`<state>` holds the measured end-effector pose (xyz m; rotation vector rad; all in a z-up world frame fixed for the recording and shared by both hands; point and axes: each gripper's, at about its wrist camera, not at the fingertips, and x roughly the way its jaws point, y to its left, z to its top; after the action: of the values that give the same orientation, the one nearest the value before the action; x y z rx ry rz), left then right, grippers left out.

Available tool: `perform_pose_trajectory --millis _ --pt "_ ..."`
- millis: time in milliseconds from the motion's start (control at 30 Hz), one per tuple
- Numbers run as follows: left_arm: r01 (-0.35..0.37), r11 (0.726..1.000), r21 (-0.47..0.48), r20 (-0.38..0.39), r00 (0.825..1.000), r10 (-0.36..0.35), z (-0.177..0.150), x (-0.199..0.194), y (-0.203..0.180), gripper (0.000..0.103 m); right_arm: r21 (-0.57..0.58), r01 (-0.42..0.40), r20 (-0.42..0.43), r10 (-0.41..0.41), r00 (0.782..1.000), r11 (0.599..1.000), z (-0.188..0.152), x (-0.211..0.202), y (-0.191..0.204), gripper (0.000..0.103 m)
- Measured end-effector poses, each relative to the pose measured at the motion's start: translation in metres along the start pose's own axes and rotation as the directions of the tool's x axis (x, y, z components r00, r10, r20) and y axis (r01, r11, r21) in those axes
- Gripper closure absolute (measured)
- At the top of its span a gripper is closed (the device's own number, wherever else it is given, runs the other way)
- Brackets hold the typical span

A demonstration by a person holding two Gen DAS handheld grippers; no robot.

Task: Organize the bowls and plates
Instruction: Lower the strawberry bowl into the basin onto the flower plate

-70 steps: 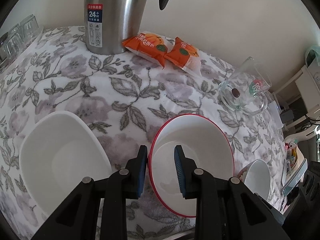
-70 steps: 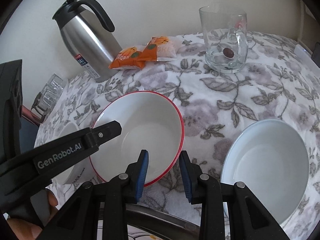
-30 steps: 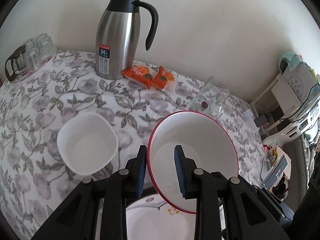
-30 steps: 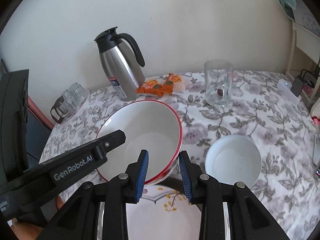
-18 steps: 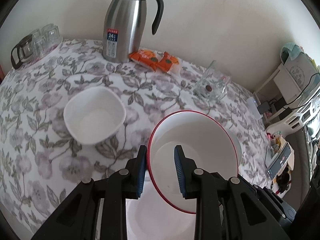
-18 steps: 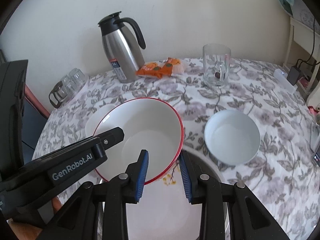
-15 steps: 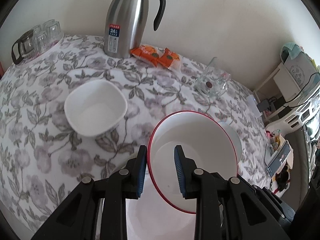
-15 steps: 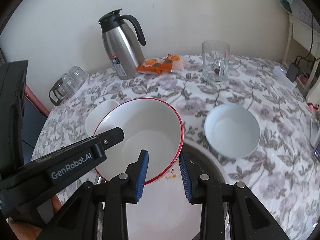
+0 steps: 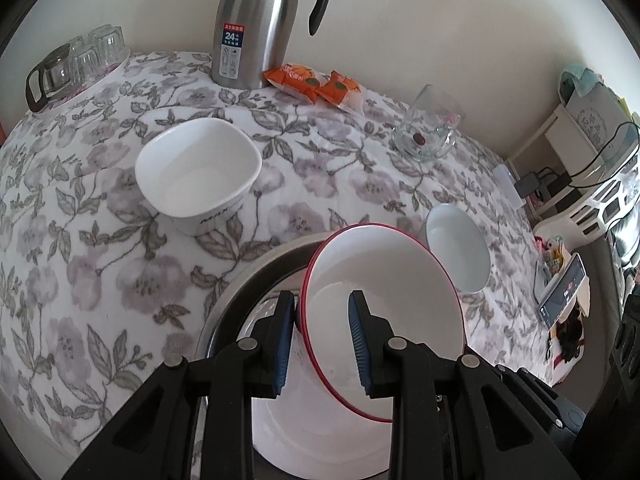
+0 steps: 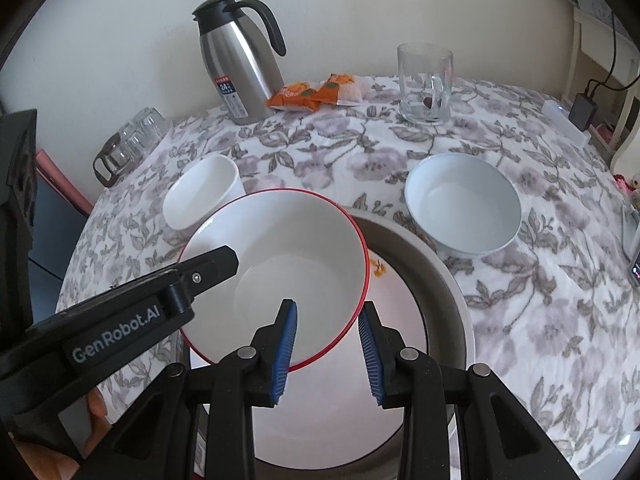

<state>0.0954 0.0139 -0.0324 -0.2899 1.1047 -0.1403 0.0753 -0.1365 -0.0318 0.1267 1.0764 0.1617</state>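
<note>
Now lower over the plate, both claws clamping red-rimmed bowl

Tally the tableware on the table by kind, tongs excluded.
Bowls: 3 (red-rimmed bowl, square white bowl, round white bowl)
Plates: 1 (white plate inside the metal basin)
Metal basins: 1
Thermos jugs: 1
Glass mugs: 1
Snack packets: 2
Small glassware cluster: count unclear
Total counted: 9
</note>
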Motion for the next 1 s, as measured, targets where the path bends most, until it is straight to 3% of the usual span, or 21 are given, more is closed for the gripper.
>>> perform_pose_trajectory --millis 1000 --pt "-0.010 1.000 0.022 -0.082 0.997 0.011 -0.007 0.016 -0.001 0.074 -0.051 0.007 -0.045 -0.009 0.999 0.999 -0.005 0.005 -0.002 0.069"
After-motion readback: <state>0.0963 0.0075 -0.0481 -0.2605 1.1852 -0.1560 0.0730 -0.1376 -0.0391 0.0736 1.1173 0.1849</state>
